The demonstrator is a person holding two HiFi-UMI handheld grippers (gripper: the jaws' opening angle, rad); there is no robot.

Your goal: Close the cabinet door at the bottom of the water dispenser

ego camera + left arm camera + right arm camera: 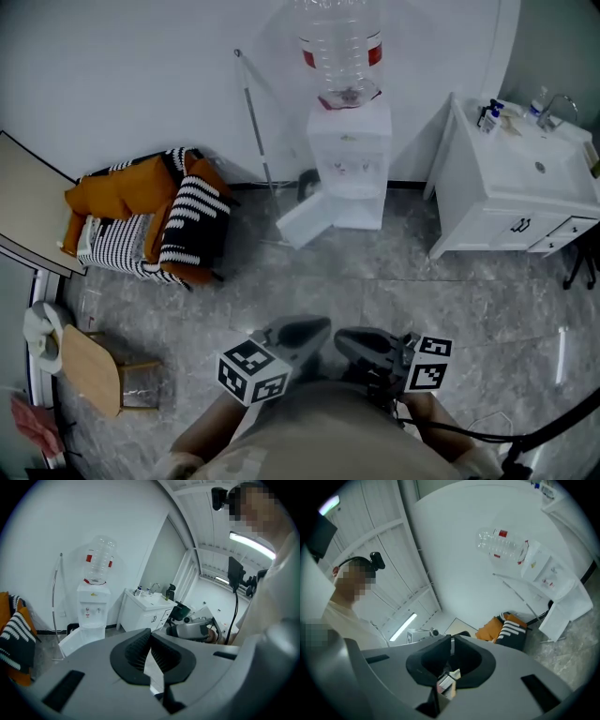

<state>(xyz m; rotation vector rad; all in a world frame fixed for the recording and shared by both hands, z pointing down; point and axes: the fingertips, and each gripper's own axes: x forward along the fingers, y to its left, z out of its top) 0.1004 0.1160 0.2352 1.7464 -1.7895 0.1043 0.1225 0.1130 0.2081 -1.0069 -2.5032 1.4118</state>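
Observation:
The white water dispenser (349,141) stands against the far wall with a clear bottle (339,47) on top. Its bottom cabinet door (305,220) hangs open, swung out to the left over the floor. Both grippers are low in the head view, close to the person's body and far from the dispenser. The left gripper (314,330) is shut with nothing between its pads. The right gripper (349,339) beside it also looks shut and empty. The left gripper view shows the dispenser (92,606) and its open door (77,639) beyond the left gripper (150,637). The right gripper view shows the dispenser (543,571) tilted beyond the right gripper (451,641).
An armchair (150,225) with orange and striped cushions sits left of the dispenser. A thin metal rod (255,122) leans on the wall between them. A white sink cabinet (511,187) stands at the right. A small wooden stool (89,370) is at the near left on the grey marbled floor.

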